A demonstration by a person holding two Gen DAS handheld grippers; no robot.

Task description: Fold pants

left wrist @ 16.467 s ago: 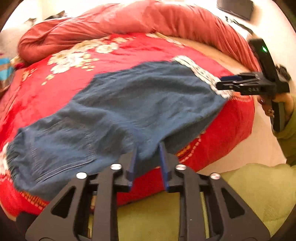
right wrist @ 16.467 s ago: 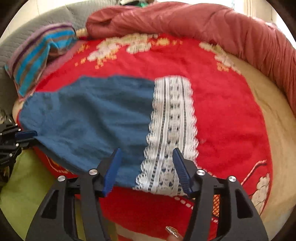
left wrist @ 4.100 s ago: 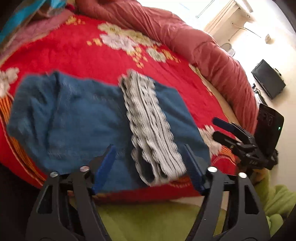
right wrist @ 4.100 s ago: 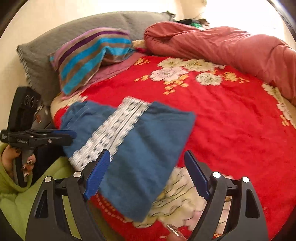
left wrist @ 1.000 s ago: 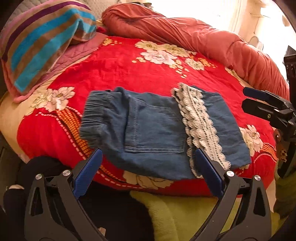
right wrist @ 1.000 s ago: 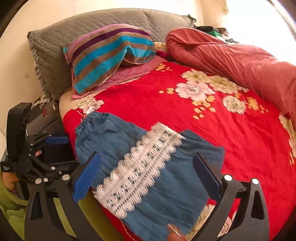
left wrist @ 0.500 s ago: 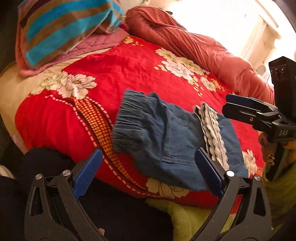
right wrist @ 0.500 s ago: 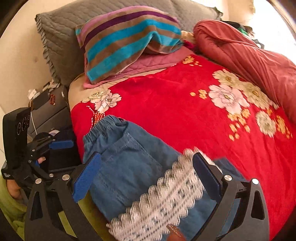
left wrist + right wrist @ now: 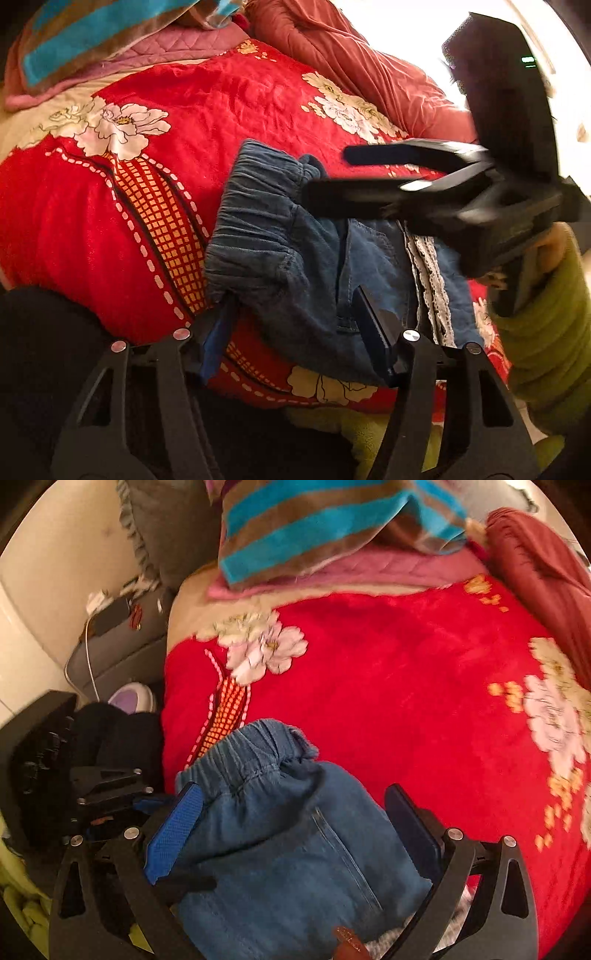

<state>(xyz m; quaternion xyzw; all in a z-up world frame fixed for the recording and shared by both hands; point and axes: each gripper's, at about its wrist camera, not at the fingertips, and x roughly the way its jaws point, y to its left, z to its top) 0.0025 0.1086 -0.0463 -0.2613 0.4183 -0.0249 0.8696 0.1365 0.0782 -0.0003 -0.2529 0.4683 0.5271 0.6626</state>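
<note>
Lying along the near edge of the red floral blanket point(image 9: 240, 110), the folded denim pants point(image 9: 317, 266) ran crosswise in front of both tools, their gathered waistband point(image 9: 251, 206) at the left end and the white lace hem point(image 9: 428, 266) at the right.

Starting at the left, the left gripper point(image 9: 295, 332) sat low at the near edge of the bundle, just by the waistband corner. Its jaws were closing — the left blue pad at the blanket's edge under the cloth, the right pad lying on top of the denim, so a thickness of fabric stood between them. Whether the pads already pressed on it could not be told; a wide gap showed between them.

Moving right, the right gripper point(image 9: 291, 823) hung above the pants, fingers spread wide on either side of the waistband end and not touching the cloth in its own view. From the left wrist view it reached in from the right, dark fingers stacked one above the other over the far part of the bundle, held by a hand in a green sleeve point(image 9: 546, 332).

So the relation that mattered was this: the long axis of the bundle ran left to right, and both tools had gathered at its left, waistband end — the left one nearer, at the near corner. The next fold, in my judgement, would carry that end rightward toward the lace.
</note>
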